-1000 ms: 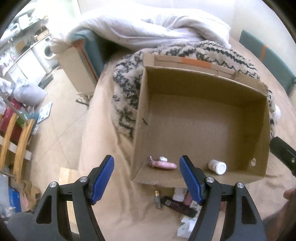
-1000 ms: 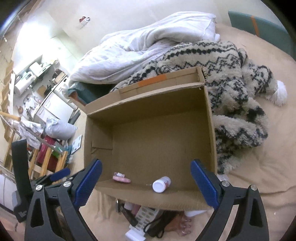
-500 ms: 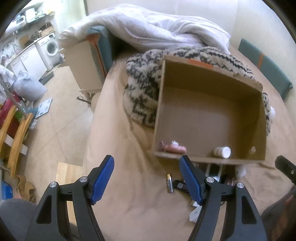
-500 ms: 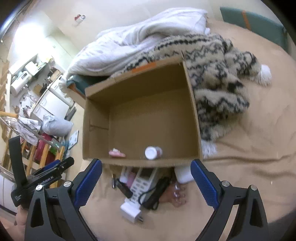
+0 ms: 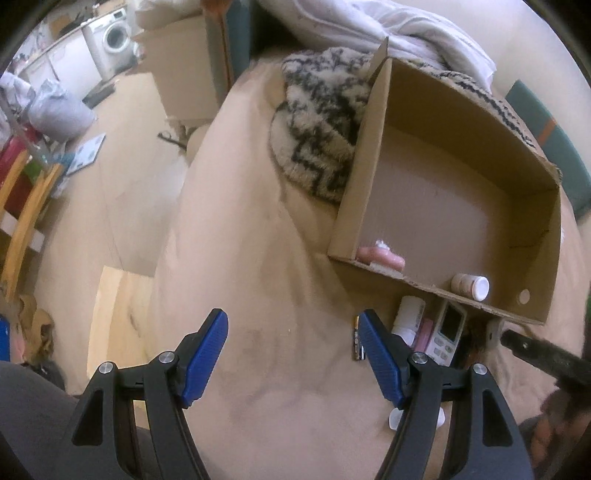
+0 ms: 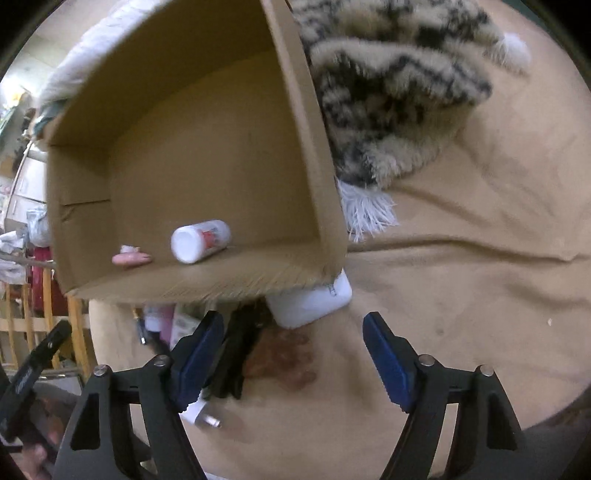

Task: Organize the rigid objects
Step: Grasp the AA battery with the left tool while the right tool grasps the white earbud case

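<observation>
A home: a bed with a white duvet, a washing machine beyond, cluttered tiled floor.

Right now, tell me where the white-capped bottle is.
The white-capped bottle lies on its side inside the cardboard box, against the near wall, just right of the pink item. The left wrist view shows it near the box's near right corner.

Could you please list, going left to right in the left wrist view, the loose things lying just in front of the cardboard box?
Battery → white bottle → remote control.
</observation>
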Motion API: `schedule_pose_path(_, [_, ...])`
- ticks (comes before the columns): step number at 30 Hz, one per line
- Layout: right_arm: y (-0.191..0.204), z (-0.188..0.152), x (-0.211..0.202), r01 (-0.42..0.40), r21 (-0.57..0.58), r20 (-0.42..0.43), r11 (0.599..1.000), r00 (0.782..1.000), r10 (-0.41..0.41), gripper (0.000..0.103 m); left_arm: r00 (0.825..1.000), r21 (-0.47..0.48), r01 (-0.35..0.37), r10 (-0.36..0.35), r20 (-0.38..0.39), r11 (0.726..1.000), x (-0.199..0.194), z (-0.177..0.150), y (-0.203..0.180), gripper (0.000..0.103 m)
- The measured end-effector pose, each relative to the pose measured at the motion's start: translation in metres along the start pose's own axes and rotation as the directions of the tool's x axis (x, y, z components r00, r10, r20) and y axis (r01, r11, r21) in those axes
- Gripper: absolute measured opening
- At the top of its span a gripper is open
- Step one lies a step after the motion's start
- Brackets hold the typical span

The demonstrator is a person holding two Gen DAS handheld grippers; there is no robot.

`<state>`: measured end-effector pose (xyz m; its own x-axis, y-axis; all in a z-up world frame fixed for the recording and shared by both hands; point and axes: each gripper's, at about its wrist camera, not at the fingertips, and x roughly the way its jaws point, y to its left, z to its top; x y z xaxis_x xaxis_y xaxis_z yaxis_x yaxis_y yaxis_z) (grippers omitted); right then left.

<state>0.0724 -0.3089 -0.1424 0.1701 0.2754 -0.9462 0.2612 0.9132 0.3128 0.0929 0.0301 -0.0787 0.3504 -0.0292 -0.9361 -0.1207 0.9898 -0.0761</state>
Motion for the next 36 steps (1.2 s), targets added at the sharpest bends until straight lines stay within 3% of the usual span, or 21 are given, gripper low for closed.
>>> schedule_pose_path(2, [-0.005,0.009,0.012,-0.014,0.011,-0.036,1.000,0.999,0.014,0.078,1.000,-0.013,0.008,-0.008,-0.015,1.000,0.003,0.001,0.002,0.071])
schedule_pose_path(4, [-0.013,0.013,0.022,-0.027,0.043,-0.062,0.999,0.998,0.029,0.069,1.000,-0.021,0.007,-0.007,-0.021,1.000,0.005,0.001,0.003,0.071])
schedule_pose_path(7, [-0.023,0.014,0.032,-0.062,0.081,-0.093,0.995,0.993,0.069,0.068,1.000,-0.031,0.005,-0.006,-0.028,1.000,0.007,0.002,0.005,0.071])
schedule_pose_path(19, [0.002,-0.006,0.014,0.003,-0.049,-0.026,0.999,1.000,-0.004,0.064,0.998,-0.070,0.031,-0.034,-0.050,0.997,0.009,0.003,0.013,0.071])
schedule_pose_path(24, [0.013,-0.027,-0.012,-0.036,-0.086,-0.012,0.996,0.999,0.035,0.065,0.998,-0.094,0.024,-0.030,-0.062,0.995,0.013,0.003,0.019,0.071])
schedule_pose_path(27, [0.030,-0.038,-0.036,-0.093,-0.145,0.027,0.985,0.995,0.098,0.065,0.996,-0.099,0.025,-0.033,-0.078,0.995,0.017,0.002,0.018,0.070])
schedule_pose_path(29, [0.040,-0.044,-0.056,-0.132,-0.201,0.082,0.971,0.985,0.151,0.065,0.995,-0.089,0.029,-0.037,-0.088,0.996,0.020,0.000,0.015,0.070])
schedule_pose_path(34, [0.053,-0.043,-0.099,-0.218,-0.290,0.228,0.932,0.930,0.288,0.065,0.991,-0.071,0.051,-0.060,-0.119,0.996,0.031,-0.001,0.007,0.068])
schedule_pose_path(36, [0.052,-0.043,-0.106,-0.232,-0.299,0.269,0.926,0.910,0.315,0.065,0.984,-0.065,0.089,-0.097,-0.148,0.994,0.038,0.002,0.002,0.053])
